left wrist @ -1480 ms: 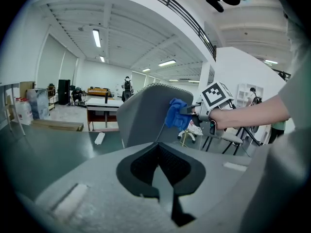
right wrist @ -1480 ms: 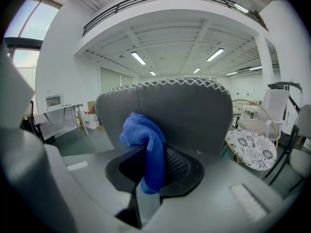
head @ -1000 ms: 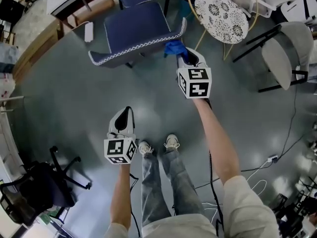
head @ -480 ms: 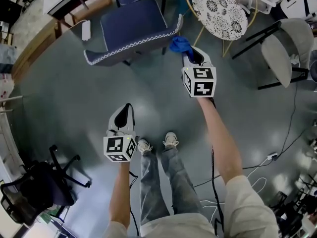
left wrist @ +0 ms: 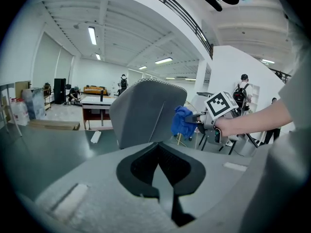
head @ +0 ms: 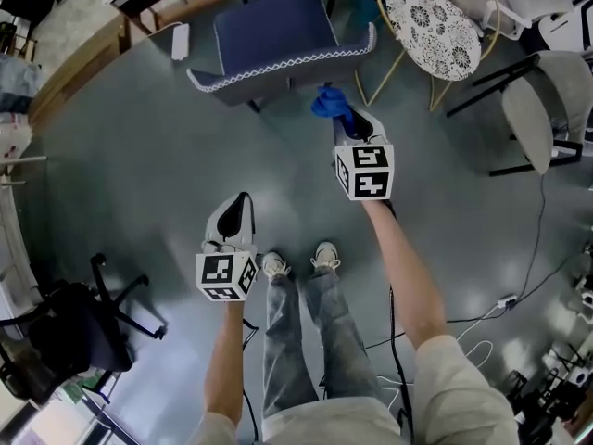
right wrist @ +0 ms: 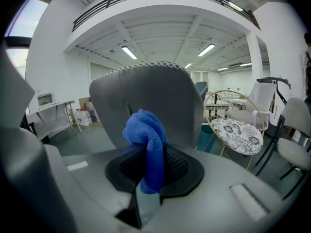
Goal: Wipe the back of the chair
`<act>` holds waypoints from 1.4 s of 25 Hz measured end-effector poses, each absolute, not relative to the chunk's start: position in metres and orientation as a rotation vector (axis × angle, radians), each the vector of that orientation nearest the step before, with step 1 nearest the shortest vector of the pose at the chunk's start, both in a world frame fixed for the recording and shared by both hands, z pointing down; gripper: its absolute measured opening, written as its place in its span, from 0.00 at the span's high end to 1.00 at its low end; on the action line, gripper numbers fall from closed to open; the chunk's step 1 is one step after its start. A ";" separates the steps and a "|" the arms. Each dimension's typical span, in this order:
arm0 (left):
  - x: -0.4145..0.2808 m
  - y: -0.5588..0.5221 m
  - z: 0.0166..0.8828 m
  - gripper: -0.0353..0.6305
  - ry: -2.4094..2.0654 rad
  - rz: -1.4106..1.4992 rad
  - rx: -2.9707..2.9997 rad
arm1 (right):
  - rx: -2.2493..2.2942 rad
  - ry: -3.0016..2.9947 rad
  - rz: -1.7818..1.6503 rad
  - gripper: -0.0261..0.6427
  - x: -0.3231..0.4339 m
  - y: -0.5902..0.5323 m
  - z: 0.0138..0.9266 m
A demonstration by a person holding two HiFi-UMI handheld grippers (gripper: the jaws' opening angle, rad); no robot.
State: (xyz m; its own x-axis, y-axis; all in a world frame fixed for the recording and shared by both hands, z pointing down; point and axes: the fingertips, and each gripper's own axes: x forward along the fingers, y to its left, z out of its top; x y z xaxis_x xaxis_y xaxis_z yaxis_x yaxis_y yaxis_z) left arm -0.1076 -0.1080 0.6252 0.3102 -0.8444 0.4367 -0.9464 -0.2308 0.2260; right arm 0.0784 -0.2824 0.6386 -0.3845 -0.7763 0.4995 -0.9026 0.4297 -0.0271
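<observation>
The chair has a dark blue seat (head: 269,31), and its back (head: 278,65) carries a white trimmed top edge. The back shows as a grey shell in the left gripper view (left wrist: 146,113) and the right gripper view (right wrist: 150,101). My right gripper (head: 341,119) is shut on a blue cloth (head: 329,102), held close in front of the back's right half. The cloth (right wrist: 148,140) bunches between the jaws. I cannot tell whether it touches the back. My left gripper (head: 236,207) hangs lower left, shut and empty, pointing at the chair and the cloth (left wrist: 182,121).
A round patterned table (head: 434,31) on a gold wire frame stands right of the chair. A grey chair (head: 533,109) is at far right, a black office chair (head: 65,332) at lower left. Cables (head: 500,304) lie on the floor. My feet (head: 296,265) stand between the grippers.
The right gripper with the cloth has slid left along the chair back, from its right corner toward the middle, and sits slightly lower. The left gripper has stayed put.
</observation>
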 end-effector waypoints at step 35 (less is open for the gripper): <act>-0.246 -0.072 0.644 0.94 -1.753 0.337 1.944 | 1.085 -2.405 0.359 0.86 -0.137 -0.289 0.664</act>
